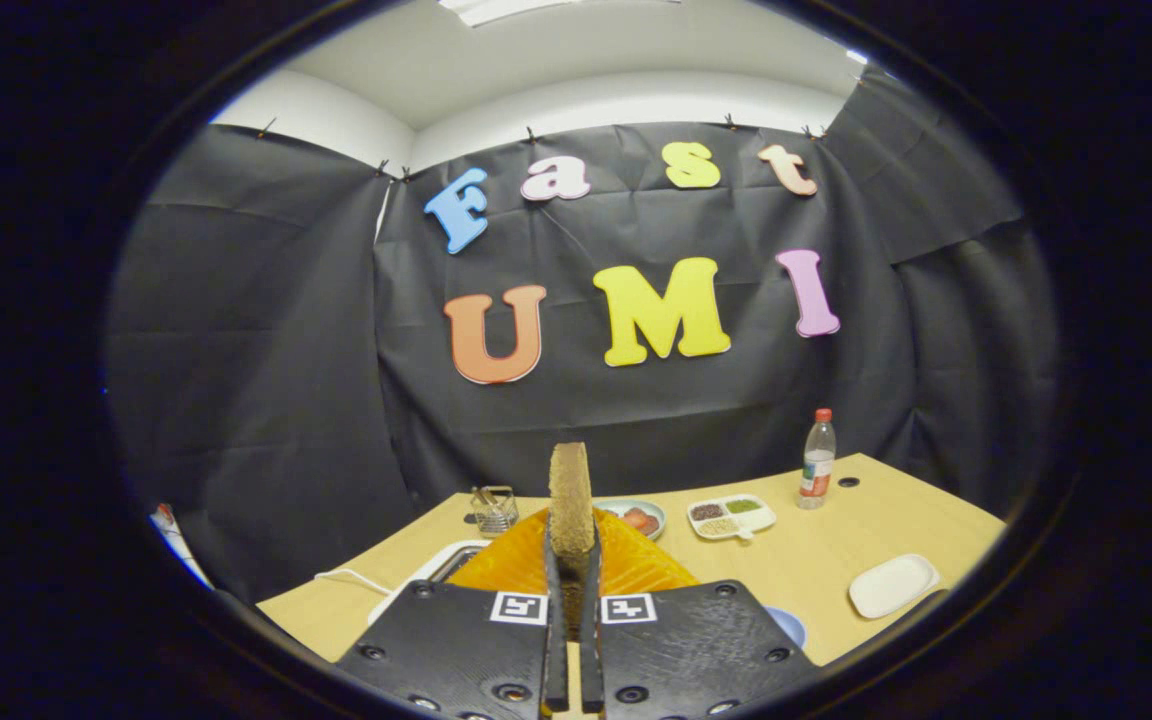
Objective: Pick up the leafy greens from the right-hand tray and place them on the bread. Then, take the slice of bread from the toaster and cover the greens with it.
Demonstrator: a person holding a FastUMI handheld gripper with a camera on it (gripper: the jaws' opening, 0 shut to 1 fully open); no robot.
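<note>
hand-held gripper (572, 560) pinching upright bread slice (570, 495) edge-on, above orange, possibly toaster (626, 565), on table (816, 560).

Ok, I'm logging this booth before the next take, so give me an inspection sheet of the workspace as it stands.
Surface: light wooden table, no spills seen.
Job's things: bread slice held upright on edge between the fingers, above an orange ridged thing; greens and toaster not made out.
Clutter: bottle, divided dish of small foods, plate with reddish food, empty white tray, small wire rack.
Grippers: gripper shut on the bread slice.
Cables: white cord beside the orange thing.
Surroundings: black cloth wall, white ceiling.
</note>
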